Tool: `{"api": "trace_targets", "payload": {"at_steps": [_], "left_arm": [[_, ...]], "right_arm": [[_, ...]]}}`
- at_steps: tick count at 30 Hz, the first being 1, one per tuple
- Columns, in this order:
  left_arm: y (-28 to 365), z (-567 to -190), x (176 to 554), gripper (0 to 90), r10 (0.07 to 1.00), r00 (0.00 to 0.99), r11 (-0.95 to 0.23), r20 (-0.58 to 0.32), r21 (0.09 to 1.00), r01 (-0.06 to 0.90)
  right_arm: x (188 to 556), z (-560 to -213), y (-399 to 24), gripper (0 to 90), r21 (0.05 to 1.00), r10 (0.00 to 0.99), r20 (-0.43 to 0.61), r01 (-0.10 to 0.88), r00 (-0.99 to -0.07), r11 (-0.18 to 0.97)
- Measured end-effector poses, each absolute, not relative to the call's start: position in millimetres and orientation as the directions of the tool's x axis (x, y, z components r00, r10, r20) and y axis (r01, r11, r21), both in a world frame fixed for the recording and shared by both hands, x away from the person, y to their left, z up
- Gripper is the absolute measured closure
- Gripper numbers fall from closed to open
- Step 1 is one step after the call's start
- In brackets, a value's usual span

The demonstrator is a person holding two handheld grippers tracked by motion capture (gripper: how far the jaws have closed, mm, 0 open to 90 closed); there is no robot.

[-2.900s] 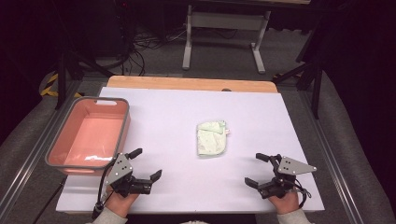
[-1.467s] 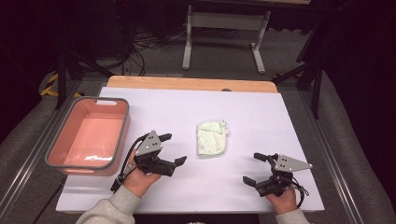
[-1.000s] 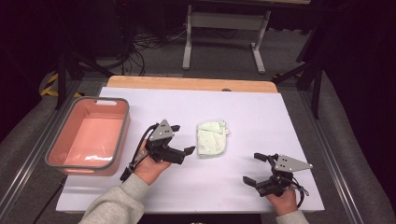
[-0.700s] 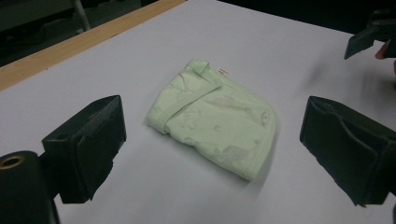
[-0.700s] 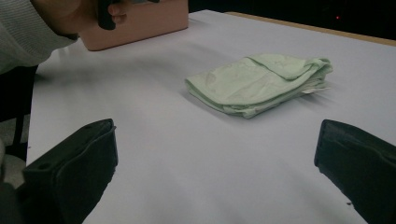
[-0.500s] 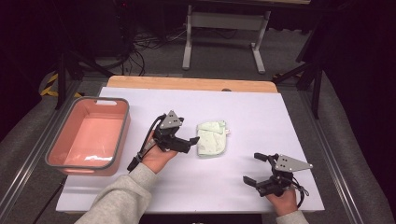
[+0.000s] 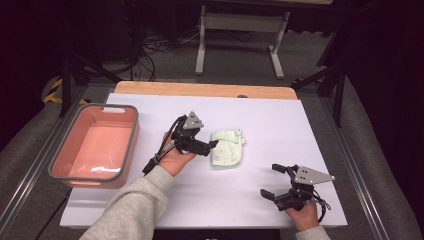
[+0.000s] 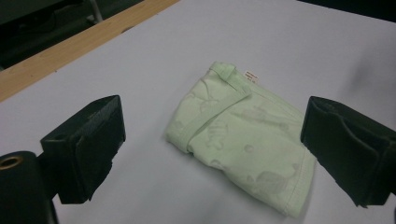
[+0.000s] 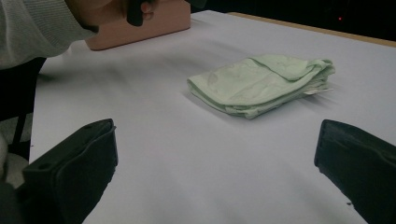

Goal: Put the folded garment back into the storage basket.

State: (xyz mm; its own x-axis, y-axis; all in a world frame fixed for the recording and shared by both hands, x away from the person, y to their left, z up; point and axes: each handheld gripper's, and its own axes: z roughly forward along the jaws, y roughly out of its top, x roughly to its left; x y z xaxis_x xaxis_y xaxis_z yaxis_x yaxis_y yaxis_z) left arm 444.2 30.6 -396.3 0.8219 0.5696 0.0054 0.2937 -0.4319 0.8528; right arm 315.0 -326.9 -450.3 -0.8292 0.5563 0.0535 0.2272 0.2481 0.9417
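Cloth [image 7: 227, 148]: folded flat mid-desk, right of bin [image 7: 95, 145], free to grab.
Left hand-held gripper [image 7: 212, 146]: jaws spread, at cloth's left edge, lined up to pinch.
Right hand-held gripper [image 7: 274, 181]: jaws apart, empty, parked right of cloth.

Dim room, grey floor [image 7: 165, 65], metal stand [image 7: 237, 30] behind.

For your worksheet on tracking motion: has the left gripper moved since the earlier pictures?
Yes. The left gripper has gone from the table's near edge beside the pink tub forward and rightward to the folded green cloth, jaws open.
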Motion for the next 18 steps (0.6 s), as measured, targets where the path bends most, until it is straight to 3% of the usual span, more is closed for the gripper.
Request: {"api": "trace_targets", "payload": {"at_steps": [18], "left_arm": [[16,-410,470,10.5,0.612,0.790,-0.416,-0.046,0.831,0.370]], "right_arm": [[315,-450,-328,0.0,0.942,0.551,0.056,0.227,-0.832,0.246]]}}
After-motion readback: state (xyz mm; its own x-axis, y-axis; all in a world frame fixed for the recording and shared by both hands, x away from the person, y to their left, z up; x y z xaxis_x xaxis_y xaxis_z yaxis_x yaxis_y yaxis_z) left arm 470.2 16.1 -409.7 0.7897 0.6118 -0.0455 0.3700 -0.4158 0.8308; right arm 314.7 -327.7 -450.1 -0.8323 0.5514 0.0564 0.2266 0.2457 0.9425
